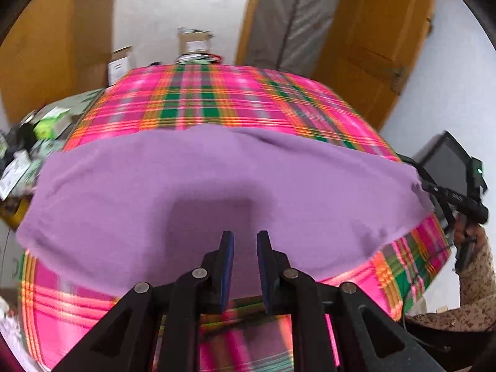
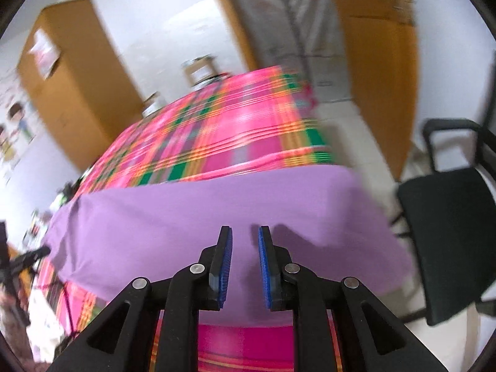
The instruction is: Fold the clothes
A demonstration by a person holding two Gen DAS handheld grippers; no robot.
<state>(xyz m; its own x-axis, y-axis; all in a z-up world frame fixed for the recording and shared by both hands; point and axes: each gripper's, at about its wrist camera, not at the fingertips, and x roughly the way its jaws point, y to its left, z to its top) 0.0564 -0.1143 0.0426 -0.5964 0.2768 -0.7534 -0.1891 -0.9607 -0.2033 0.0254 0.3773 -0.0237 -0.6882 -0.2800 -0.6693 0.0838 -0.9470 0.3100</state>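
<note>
My left gripper (image 1: 245, 241) hangs over the purple garment (image 1: 217, 192) with its jaws slightly spread and nothing between them; my right gripper (image 2: 245, 238) is the same, parted a little and empty above the cloth. The garment lies flat across the near part of the desk (image 1: 217, 99) on its pink plaid cover, one straight edge towards the far side; I judge a fold is laid, so both grippers are free for the next edge.

Purple cloth (image 1: 198, 192) spread flat, lightly wrinkled, lying below and ahead of both sets of jaws.
</note>
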